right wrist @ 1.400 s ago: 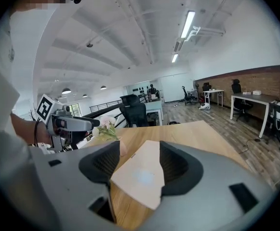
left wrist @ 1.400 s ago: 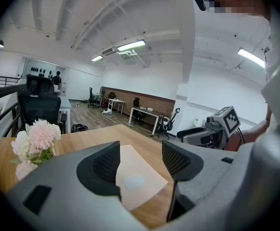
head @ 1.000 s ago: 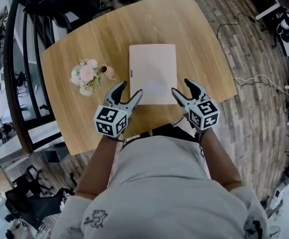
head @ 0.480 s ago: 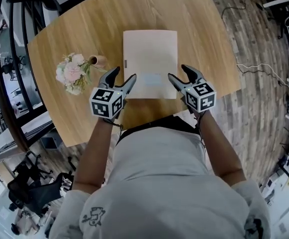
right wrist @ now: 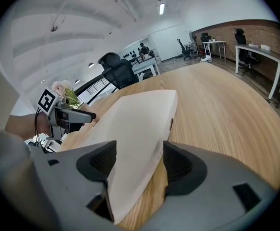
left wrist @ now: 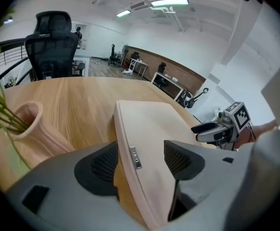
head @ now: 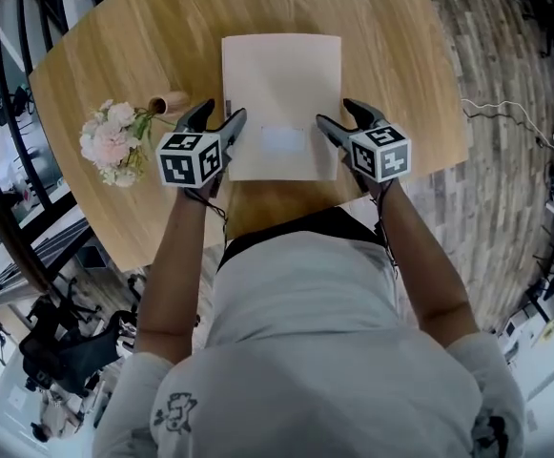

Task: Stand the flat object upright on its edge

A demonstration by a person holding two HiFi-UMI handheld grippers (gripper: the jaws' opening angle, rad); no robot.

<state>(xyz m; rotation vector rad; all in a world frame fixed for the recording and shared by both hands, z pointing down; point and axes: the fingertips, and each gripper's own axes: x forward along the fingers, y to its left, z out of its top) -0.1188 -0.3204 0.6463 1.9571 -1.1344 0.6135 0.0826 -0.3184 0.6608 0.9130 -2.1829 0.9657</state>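
Our left gripper (left wrist: 140, 161) has jaws spread wide astride the flat object (left wrist: 152, 121); our right gripper (right wrist: 139, 163) has jaws opening, the object's opposite edge between them

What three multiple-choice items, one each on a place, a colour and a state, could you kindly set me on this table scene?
1. Where is the flower vase relative to the flat board?
A. on top of it
B. on the person's left of it
C. on the person's right of it

2. What colour is the flat board?
A. black
B. pale pinkish beige
C. bright green

3. How does the flat board stand?
A. lying flat on the table
B. upright on its edge
C. leaning on the flower vase

Answers:
1 B, since the head view shows the flower vase on bare wood to the left of the flat board.
2 B, since every view shows that pale tone.
3 A, since its whole broad face shows from above.
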